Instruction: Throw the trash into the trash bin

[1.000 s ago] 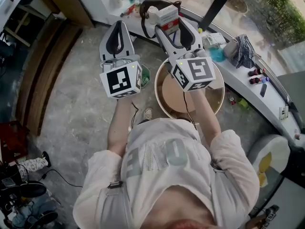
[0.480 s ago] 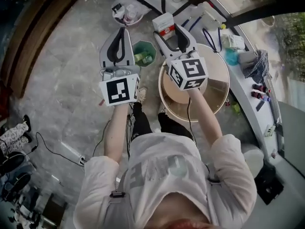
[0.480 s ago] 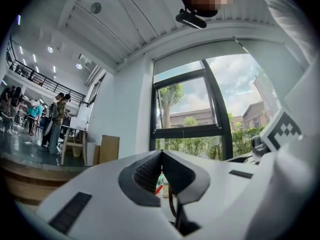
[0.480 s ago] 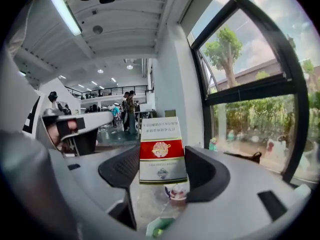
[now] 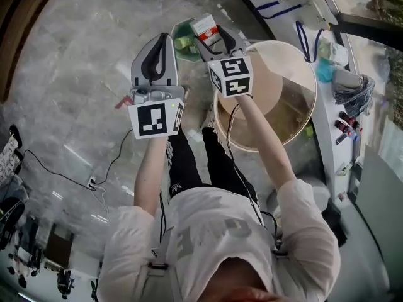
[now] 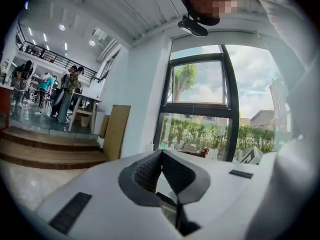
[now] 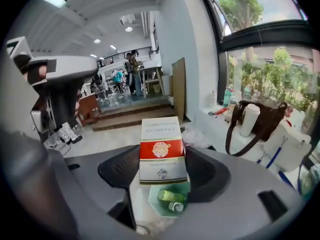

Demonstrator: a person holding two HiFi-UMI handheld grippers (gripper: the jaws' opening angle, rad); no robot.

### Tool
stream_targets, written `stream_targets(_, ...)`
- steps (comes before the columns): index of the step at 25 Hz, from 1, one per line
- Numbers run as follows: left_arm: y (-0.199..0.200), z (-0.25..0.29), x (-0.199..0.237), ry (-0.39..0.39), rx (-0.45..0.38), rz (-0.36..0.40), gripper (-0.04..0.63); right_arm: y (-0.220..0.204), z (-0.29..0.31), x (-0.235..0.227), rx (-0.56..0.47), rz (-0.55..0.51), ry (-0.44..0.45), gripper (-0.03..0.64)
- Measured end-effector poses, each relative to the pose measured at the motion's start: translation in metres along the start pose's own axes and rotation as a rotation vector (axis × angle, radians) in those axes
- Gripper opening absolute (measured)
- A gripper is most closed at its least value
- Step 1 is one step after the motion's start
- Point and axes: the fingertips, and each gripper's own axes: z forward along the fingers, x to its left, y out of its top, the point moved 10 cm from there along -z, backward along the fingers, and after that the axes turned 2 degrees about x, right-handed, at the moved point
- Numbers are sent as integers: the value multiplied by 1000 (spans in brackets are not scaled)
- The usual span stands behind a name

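The box (image 5: 206,26) sits between the jaws of the right gripper (image 5: 214,36), over the trash bin (image 5: 181,43), which stands on the floor (image 5: 75,93). The left gripper (image 5: 161,38) lies just left of the bin. The round table (image 5: 286,128) stands just right of it.

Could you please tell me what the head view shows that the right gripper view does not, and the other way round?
Only the head view shows the person's shirt and arms, and the round table beside them. Only the right gripper view shows the brown bag on the window ledge, the wooden steps and the people standing beyond them. Both views show the right gripper closed on the red and white box, with the green bin below it.
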Motion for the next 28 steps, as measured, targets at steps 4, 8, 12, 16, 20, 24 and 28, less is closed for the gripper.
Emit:
stream_targets(4, -18, 4, 2, 0, 8, -34, 11, -27, 24, 3, 126, 18, -55, 282)
stream_targets(8, -18, 6, 3, -5, 4, -38, 11, -29, 33, 2, 170, -6, -81, 293)
stream_targets(12, -16, 5, 6, -5, 2, -41, 12, -27, 32, 4, 182, -28, -75, 293)
stream_targets(16, -11, -3, 16, 2, 1, -65, 11, -21, 33, 15, 190, -59, -77, 293)
stream_targets(20, -3, -9, 19, 9, -5, -51, 12, -7, 28, 24, 158, -56, -72, 293)
stream_targets(24, 12, -8, 15, -4, -22, -33, 11, 15, 18, 29, 104, -59, -76, 293)
stream_targets(28, 54, -6, 8, -34, -66, 10, 11, 59, -11, 36, 16, -26, -106, 291)
